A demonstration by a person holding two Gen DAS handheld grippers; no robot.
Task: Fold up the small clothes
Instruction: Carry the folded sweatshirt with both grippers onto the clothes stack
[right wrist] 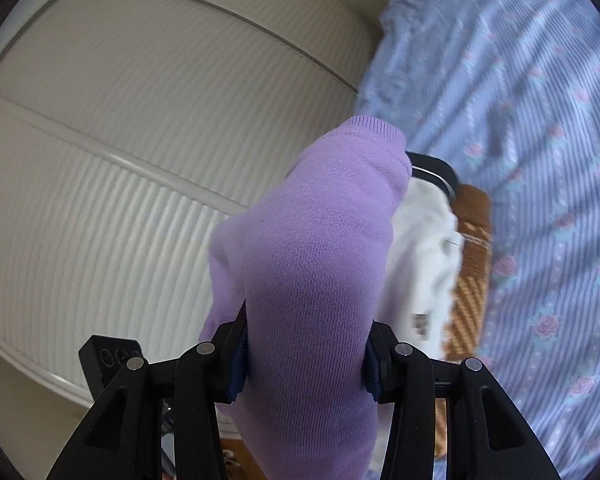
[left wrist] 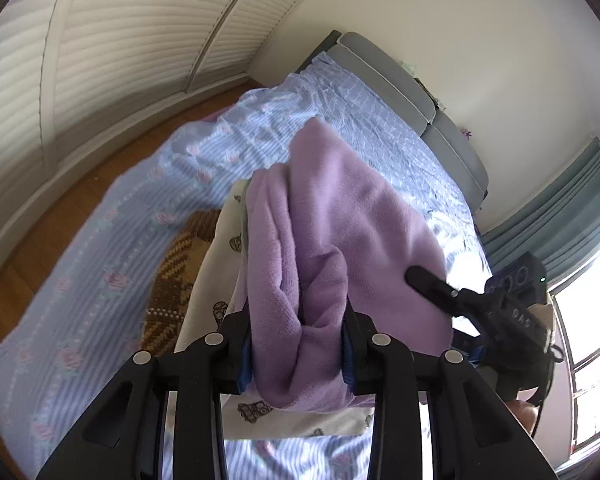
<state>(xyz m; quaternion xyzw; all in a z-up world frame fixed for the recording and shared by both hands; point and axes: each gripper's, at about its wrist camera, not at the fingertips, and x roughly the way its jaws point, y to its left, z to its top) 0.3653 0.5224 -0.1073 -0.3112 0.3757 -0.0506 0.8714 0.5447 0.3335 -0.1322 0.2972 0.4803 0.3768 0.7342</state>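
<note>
In the left wrist view, the left gripper [left wrist: 300, 344] fills the bottom of the frame, its fingers [left wrist: 350, 354] clamped on a bunched fold of the lilac garment [left wrist: 340, 216], which rises through the centre. At the right edge, the right gripper [left wrist: 456, 312] meets the same garment from the side. Beneath it lies a white printed cloth [left wrist: 220, 280], with a brown knitted piece [left wrist: 180, 264] just left of it, both on the bed [left wrist: 100, 280] with its blue rose-patterned cover. Beyond, at upper right, stands a grey headboard [left wrist: 420, 96].

In the right wrist view, the right gripper's fingers [right wrist: 238, 360] pinch the garment at bottom centre. The white cloth and brown piece sit right of it, and louvred wardrobe doors [right wrist: 120, 160] fill the left.
</note>
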